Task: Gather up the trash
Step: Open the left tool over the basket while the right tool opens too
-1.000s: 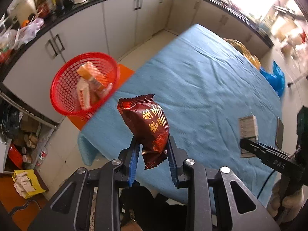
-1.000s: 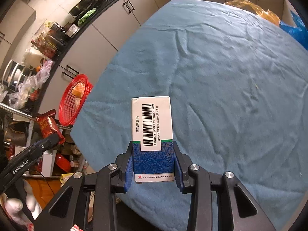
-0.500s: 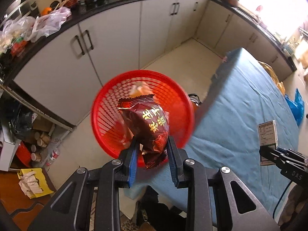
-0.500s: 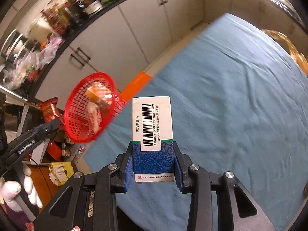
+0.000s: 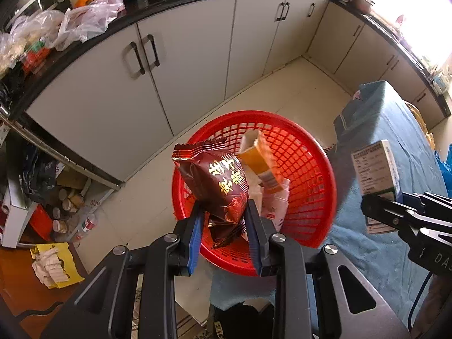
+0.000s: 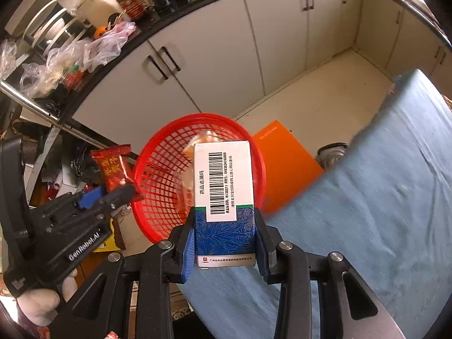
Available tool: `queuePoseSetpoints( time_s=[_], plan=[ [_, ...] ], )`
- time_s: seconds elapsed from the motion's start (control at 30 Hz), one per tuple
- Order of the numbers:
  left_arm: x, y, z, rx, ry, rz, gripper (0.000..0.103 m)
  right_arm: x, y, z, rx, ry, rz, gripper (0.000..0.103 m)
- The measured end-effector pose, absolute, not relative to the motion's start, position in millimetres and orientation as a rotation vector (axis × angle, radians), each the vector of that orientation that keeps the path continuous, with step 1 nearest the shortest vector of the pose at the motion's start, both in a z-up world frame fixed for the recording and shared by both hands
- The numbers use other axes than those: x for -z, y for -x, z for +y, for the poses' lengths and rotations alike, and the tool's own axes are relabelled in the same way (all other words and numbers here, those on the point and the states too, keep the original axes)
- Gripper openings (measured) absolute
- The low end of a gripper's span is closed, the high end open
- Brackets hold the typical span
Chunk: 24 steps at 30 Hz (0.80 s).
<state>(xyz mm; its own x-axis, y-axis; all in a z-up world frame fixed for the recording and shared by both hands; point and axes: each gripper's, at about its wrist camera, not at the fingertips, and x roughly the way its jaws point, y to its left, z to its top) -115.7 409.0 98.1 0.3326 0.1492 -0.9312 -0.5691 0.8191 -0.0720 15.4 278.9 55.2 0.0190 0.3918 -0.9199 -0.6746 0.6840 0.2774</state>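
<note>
Left wrist view: left gripper (image 5: 224, 220), clamped on snack packet (image 5: 216, 180), has swung over red basket (image 5: 308, 169); right gripper (image 6: 224, 243) clamps medicine box (image 6: 224, 195). Release seems imminent.

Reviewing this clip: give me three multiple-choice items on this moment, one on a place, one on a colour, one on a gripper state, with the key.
1. Where is the snack packet?
A. on the blue tablecloth
B. in the left gripper, in front of the basket opening
C. on the floor

2. What colour is the mesh basket?
A. red
B. green
C. white

3. What is the right gripper doing?
A. open, empty
B. shut, empty
C. shut on the medicine box

Key: B, its fingers pinch the packet's lower end; A, red mesh in both views; C, both fingers press the box's sides.
</note>
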Motion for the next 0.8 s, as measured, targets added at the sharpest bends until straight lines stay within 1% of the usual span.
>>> queuePoseSetpoints(
  time_s=[0.47, 0.77, 0.8],
  plan=[
    [-85, 114, 435, -0.456, 0.535, 1.143, 0.027, -33, -30, 310, -0.814, 0.263, 1.352, 0.039],
    [-84, 104, 437, -0.43, 0.573, 1.134, 0.027, -23, -36, 324, -0.813, 0.259, 1.374, 0.039],
    [-84, 104, 437, -0.428, 0.576, 1.131, 0.03, -23, -35, 325, -0.817, 0.259, 1.372, 0.039]
  ],
)
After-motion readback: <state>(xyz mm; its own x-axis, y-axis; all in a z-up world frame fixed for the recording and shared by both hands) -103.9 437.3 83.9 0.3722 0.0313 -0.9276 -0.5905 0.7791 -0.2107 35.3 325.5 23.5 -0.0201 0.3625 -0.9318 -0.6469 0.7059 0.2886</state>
